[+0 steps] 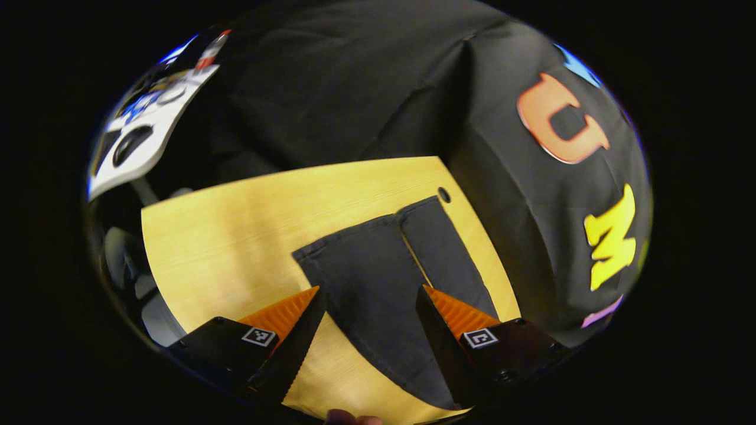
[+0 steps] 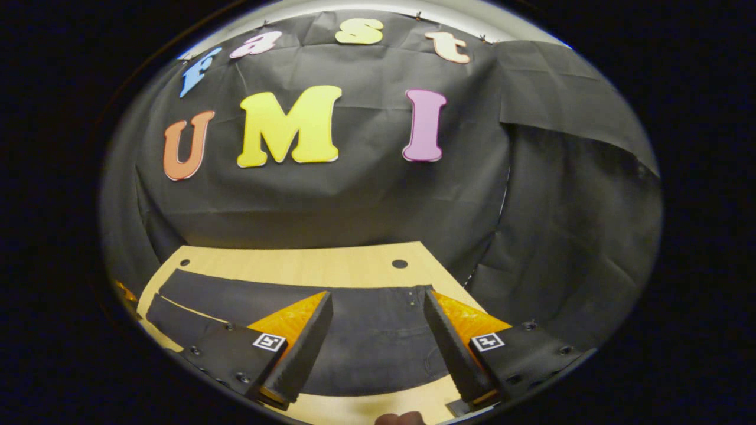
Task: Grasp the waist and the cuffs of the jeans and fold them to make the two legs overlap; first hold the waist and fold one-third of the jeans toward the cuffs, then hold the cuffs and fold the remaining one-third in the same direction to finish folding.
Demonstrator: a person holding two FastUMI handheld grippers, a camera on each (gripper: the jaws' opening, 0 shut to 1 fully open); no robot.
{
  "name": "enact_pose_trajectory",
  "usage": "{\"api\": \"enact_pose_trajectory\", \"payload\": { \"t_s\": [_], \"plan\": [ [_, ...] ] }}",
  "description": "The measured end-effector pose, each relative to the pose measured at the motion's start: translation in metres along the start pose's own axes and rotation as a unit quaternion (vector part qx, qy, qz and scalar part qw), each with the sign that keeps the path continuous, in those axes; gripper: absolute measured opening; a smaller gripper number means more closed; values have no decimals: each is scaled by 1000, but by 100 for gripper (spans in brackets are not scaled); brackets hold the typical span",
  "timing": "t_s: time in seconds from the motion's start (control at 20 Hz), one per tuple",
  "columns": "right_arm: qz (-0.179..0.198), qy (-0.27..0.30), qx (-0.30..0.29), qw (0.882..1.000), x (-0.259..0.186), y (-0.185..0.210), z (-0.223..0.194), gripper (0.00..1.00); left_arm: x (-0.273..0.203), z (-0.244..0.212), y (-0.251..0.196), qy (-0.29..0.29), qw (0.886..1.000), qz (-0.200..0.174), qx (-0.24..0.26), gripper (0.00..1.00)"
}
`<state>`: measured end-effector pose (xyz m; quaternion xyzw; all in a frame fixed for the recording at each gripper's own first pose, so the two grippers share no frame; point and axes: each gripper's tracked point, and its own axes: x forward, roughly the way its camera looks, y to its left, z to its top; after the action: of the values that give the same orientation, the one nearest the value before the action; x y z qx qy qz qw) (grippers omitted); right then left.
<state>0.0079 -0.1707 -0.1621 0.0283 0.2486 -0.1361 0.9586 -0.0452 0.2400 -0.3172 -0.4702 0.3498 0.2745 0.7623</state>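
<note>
The dark jeans (image 1: 378, 277) lie flat and unfolded on the pale wooden bench (image 1: 236, 236). In the left gripper view the two legs run from 6 o'clock up toward 1 o'clock, with a thin strip of bench showing between them and the cuffs ending near a small round hole (image 1: 443, 194) in the bench top. The left gripper (image 1: 369, 295) hangs above the legs with its fingers spread wide, holding nothing. In the right gripper view the jeans (image 2: 366, 336) stretch across the bench (image 2: 307, 265) from 9 o'clock to the centre, the waist end lying between the fingers and the legs trailing off toward 9 o'clock. The right gripper (image 2: 378, 301) is likewise spread wide above the waist, with nothing between its fingers. A fingertip (image 2: 401, 419) shows at 6 o'clock at the bottom edge.
</note>
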Motion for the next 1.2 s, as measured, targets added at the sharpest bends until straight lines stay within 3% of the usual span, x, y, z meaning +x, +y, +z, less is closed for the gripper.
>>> {"api": "enact_pose_trajectory", "payload": {
  "t_s": [0.35, 0.8, 1.0, 1.1, 1.15, 1.2],
  "plan": [
    [-54, 46, 39, 997, 8, -64, -25, 97, 43, 10, 41, 73, 988, 59, -120, 99],
    [-80, 87, 69, 991, 7, -102, -51, 97, 77, 27, 29, 101, 981, 96, -137, 99],
    [-94, 104, 87, 986, 11, -119, -64, 97, 82, 22, 33, 124, 977, 140, -106, 97],
    [-95, 115, 93, 984, 13, -126, -74, 97, 82, 19, 36, 137, 973, 164, -86, 88],
    [-95, 124, 104, 982, 14, -129, -78, 97, 84, 17, 36, 141, 972, 166, -85, 79],
    [-98, 133, 117, 979, 16, -133, -85, 98, 86, 14, 33, 146, 972, 162, -91, 76]
  ]
}}
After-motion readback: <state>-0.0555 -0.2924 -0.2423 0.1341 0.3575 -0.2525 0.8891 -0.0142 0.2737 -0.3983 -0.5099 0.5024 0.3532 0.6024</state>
